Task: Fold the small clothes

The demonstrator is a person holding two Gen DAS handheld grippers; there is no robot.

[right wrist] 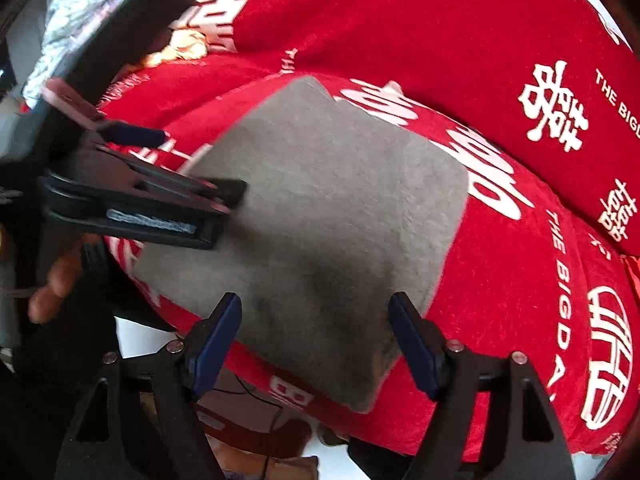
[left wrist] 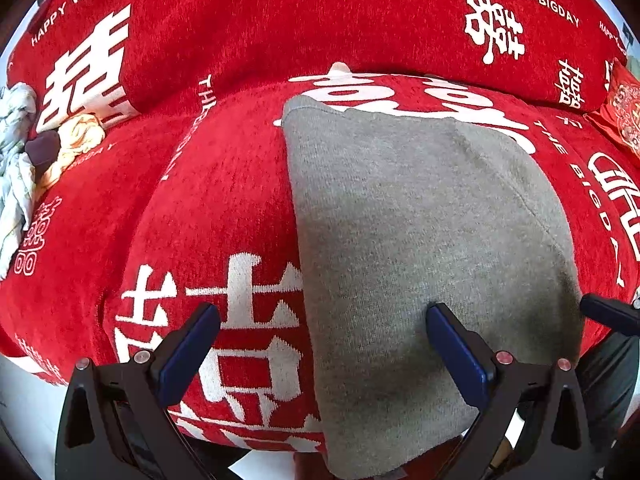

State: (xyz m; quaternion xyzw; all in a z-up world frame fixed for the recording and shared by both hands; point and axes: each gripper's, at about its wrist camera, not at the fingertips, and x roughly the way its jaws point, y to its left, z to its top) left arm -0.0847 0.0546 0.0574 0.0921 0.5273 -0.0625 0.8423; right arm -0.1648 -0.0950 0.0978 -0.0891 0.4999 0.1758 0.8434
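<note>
L wrist view: grey folded garment [left wrist: 420, 248] is seen flat on red sofa cover [left wrist: 224, 208], long axis running from near edge toward backrest. Left gripper [left wrist: 324, 316] jaws are held apart, nothing clamped.

R wrist view: garment [right wrist: 328, 216] lies diagonal, far corner toward backrest. Right gripper [right wrist: 316, 312] jaws apart over near edge, nothing gripped.

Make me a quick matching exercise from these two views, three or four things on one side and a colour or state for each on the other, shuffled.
Things:
1. folded garment
2. sofa cover
3. left gripper
4. crumpled clothes

States:
A. red with white lettering
B. jaws open, holding nothing
C. grey, lying flat on the seat
D. pale, heaped at the far left

Pairs: 1-C, 2-A, 3-B, 4-D
</note>
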